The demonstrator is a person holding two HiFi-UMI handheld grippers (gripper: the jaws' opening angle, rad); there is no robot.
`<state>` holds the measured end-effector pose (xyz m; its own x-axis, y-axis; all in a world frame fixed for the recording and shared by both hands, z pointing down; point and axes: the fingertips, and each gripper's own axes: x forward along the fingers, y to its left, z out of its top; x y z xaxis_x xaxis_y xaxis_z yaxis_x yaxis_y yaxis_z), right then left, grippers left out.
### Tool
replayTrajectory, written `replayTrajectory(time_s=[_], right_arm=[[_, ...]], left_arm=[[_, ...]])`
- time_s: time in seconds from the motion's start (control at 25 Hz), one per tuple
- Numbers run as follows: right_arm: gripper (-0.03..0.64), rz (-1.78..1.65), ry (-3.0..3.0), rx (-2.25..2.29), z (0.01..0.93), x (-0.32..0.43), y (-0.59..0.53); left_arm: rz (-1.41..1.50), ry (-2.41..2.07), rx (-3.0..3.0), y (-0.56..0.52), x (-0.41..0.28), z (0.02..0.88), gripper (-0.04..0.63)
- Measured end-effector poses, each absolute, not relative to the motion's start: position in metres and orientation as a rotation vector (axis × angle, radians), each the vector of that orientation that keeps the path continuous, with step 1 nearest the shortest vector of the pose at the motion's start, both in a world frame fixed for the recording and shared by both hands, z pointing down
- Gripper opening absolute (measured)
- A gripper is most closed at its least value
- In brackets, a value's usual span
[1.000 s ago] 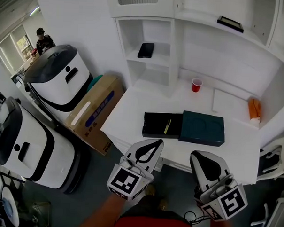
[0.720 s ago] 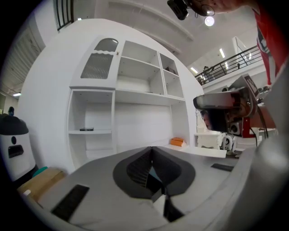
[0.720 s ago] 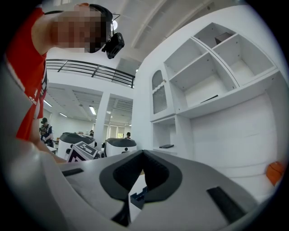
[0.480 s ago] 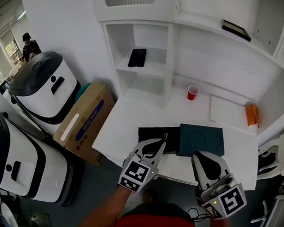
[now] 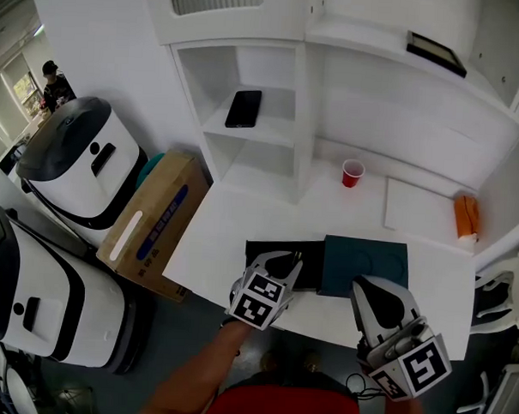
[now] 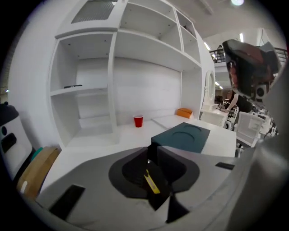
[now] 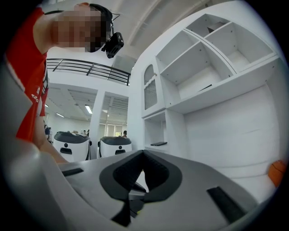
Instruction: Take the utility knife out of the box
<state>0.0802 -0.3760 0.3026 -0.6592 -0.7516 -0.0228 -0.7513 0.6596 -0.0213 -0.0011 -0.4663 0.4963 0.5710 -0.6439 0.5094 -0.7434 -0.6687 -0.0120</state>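
Observation:
A black open box (image 5: 259,250) lies near the white table's front edge, with its dark teal lid (image 5: 365,266) beside it on the right. In the left gripper view the yellow utility knife (image 6: 151,182) lies in the black box (image 6: 135,173), seen through the gap between the jaws. My left gripper (image 5: 285,261) hangs tilted down just over the box, jaws opening, touching nothing (image 6: 151,149). The knife is hidden under it in the head view. My right gripper (image 5: 365,285) stays off the table's front edge by the lid, its tips together (image 7: 143,152), empty.
A red cup (image 5: 353,172) and an orange object (image 5: 464,215) sit at the back of the table (image 5: 215,234). White shelves behind hold a black phone (image 5: 243,108). A cardboard carton (image 5: 152,219) and white machines (image 5: 77,155) stand on the floor to the left.
My left gripper went forward and down from below the table edge to over the black box, and its jaws parted. The right gripper shifted only slightly.

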Motion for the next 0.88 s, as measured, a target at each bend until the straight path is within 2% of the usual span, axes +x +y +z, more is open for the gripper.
replayTrajectory(time_s=[0.88], right_arm=[[0.009, -0.057, 2.767, -1.235, 0.308, 0.128, -0.4]], left_arm=[[1.193, -1.046, 2.091, -0.506, 0.001, 0.611, 0.148]])
